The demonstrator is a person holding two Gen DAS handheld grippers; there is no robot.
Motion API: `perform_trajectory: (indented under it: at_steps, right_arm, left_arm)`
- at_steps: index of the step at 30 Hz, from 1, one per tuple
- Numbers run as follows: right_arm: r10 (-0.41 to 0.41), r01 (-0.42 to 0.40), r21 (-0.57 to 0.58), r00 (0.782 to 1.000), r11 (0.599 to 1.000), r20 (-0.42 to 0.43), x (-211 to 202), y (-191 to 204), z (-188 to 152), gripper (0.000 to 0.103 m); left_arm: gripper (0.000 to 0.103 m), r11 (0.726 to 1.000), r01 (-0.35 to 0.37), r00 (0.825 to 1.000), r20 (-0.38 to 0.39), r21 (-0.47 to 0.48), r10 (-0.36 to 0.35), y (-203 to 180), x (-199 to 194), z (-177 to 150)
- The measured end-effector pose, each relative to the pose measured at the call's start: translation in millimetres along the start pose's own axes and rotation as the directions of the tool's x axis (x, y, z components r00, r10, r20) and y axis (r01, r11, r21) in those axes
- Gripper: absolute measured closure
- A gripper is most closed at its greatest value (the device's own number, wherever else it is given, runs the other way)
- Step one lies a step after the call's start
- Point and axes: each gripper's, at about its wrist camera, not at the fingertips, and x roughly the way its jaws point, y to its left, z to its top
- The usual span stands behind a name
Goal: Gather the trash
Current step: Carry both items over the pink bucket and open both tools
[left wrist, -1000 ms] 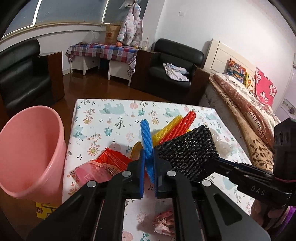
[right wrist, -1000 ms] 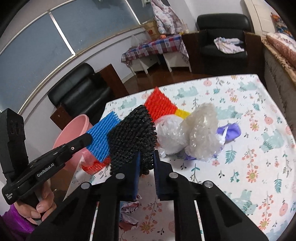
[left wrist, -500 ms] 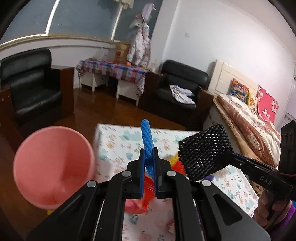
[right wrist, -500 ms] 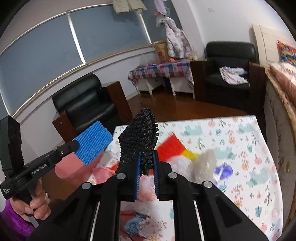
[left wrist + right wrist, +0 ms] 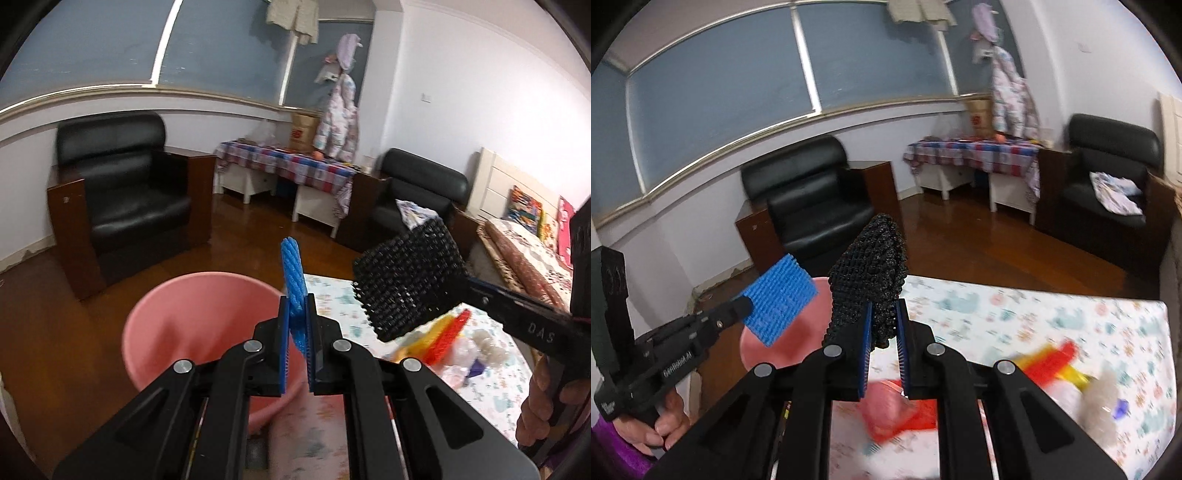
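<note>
My left gripper point(image 5: 297, 306) is shut on a blue foam net point(image 5: 292, 280), held edge-on over the right rim of the pink bin point(image 5: 192, 328). In the right wrist view the same blue foam net point(image 5: 779, 304) hangs over the pink bin point(image 5: 786, 343). My right gripper point(image 5: 882, 314) is shut on a black foam net point(image 5: 871, 273); from the left wrist that black foam net point(image 5: 406, 284) hovers above the table, right of the bin. Red and yellow foam nets point(image 5: 443, 338) and clear bubble wrap point(image 5: 480, 343) lie on the floral tablecloth point(image 5: 491, 387).
A red plastic bag point(image 5: 901, 410) lies on the floral table point(image 5: 1034, 314) near its front. Black armchairs point(image 5: 125, 206) stand beyond the wooden floor, with a checked side table point(image 5: 288, 166) at the back. A bed point(image 5: 528, 251) runs along the right.
Both grippers rose off the table and swung left toward the pink bin, each carrying its foam net. The bin now sits under the blue net.
</note>
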Motion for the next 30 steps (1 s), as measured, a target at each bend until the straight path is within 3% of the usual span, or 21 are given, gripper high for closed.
perform_trajectory:
  at_steps: [8, 16, 24, 30]
  right_arm:
    - [0.017, -0.025, -0.103, 0.997, 0.994, -0.078, 62.3, 61.0, 0.3, 0.091]
    - [0.013, -0.033, -0.128, 0.988, 0.991, -0.152, 112.0, 86.0, -9.4, 0.089]
    - [0.024, -0.044, -0.125, 0.986, 0.991, -0.163, 127.6, 86.5, -12.6, 0.061]
    - [0.029, -0.043, -0.091, 0.988, 0.995, -0.153, 117.7, 73.0, -11.9, 0.060]
  left_arm:
    - [0.096, 0.998, -0.050, 0.998, -0.027, -0.035, 0.050, 36.0, 0.1, -10.4]
    - [0.096, 0.996, -0.067, 0.996, -0.060, -0.064, 0.063, 58.5, 10.0, -16.3]
    - [0.093, 0.995, -0.018, 0.997, -0.077, -0.102, 0.010, 69.7, 21.8, -14.1]
    - [0.072, 0.996, -0.018, 0.996, -0.090, -0.091, 0.010, 68.5, 29.1, -13.2]
